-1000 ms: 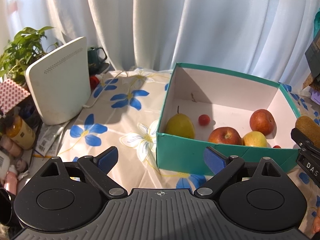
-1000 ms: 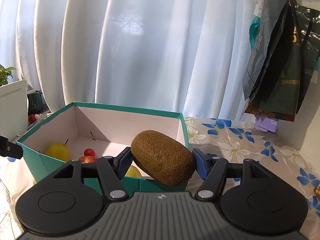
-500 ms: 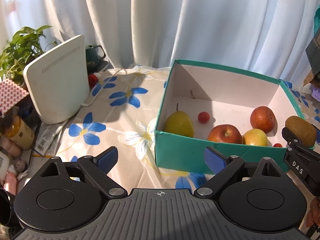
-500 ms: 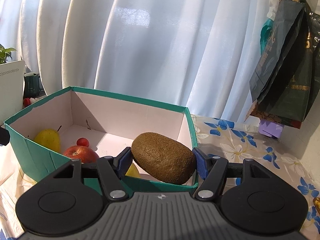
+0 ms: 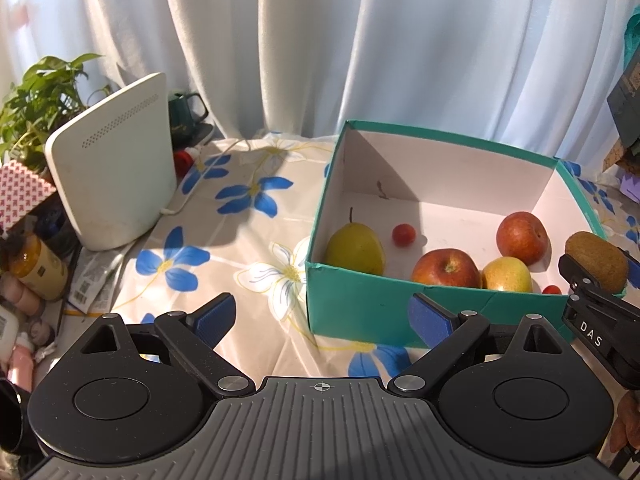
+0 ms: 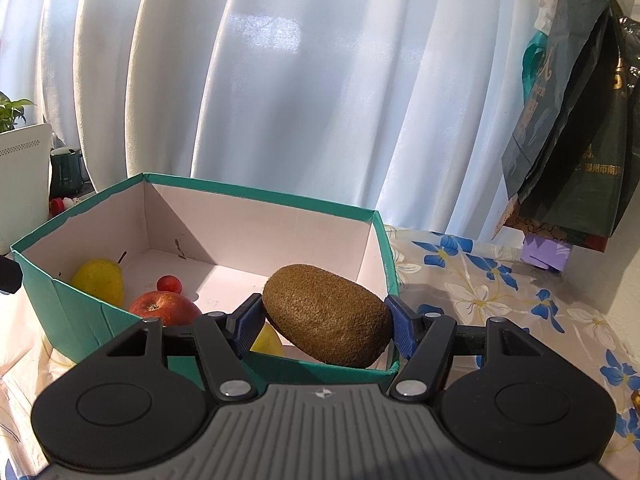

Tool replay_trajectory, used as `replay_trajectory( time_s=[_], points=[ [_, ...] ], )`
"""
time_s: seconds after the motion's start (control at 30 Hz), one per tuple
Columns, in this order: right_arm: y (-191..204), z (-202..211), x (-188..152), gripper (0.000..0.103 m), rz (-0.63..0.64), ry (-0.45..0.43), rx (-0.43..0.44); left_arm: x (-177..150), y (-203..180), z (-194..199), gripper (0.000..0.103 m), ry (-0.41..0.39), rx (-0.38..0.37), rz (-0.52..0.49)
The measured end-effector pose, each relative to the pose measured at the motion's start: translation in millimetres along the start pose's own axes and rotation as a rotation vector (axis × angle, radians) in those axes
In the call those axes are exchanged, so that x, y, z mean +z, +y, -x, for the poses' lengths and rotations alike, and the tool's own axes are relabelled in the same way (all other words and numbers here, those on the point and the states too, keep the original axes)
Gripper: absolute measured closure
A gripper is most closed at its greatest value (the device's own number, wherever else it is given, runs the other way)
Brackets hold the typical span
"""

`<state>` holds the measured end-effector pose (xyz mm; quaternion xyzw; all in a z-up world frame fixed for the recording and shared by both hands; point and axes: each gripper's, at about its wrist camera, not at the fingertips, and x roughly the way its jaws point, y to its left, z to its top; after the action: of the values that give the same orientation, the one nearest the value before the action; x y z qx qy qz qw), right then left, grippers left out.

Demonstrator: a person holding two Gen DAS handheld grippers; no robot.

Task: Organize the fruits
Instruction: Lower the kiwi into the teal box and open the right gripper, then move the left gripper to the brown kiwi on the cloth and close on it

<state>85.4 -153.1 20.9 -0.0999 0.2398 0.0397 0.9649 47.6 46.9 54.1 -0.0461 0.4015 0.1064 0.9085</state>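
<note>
We have the kiwi [image 6: 326, 314] clamped between the right gripper's [image 6: 325, 324] pads, hanging over the box's [image 6: 304, 370] near right corner. To do this well, we should carry it further over the rim and lower it before letting go, aiming for the bare floor behind the yellow apple [image 5: 506, 275], clear of the red apples [image 5: 446, 268]. The back of the box is free. Our left gripper [image 5: 318, 314] hangs empty with jaws apart, in front of the box.

Home interior, window-side table, flowered tablecloth [image 5: 256, 216], white curtains [image 6: 320, 100], potted plant [image 5: 36, 96], white router [image 5: 116, 172], green mug [image 5: 186, 108], hanging shopping bags [image 6: 568, 140], toiletry bottles [image 5: 36, 264]
</note>
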Motion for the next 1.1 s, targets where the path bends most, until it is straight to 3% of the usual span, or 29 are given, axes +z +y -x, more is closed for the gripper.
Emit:
replay_trajectory(
  time_s=[0.17,0.27,0.7,0.83,1.1],
  points=[
    [-0.7,1.9,0.3,0.035,-0.006,0.003,0.014,0.1,0.0,0.2,0.006,0.0,0.0,0.0],
    [-0.2,6.6,0.2,0.023,-0.012,-0.013,0.024,0.2,-0.4,1.0,0.006,0.001,-0.002,0.0],
    [-23.9,55.8,2.4,0.018,-0.108,-0.095,-0.004,-7.1,-12.0,4.1,0.006,-0.018,-0.051,-0.044],
    [-36.2,75.4,-0.2,0.018,-0.154,-0.114,-0.038,-28.7,-33.7,1.3,0.005,-0.062,-0.091,-0.12],
    [-50.9,100.9,-9.5,0.018,-0.204,-0.121,-0.117,-73.8,-72.8,-8.4,0.005,-0.052,-0.219,-0.289]
  ],
)
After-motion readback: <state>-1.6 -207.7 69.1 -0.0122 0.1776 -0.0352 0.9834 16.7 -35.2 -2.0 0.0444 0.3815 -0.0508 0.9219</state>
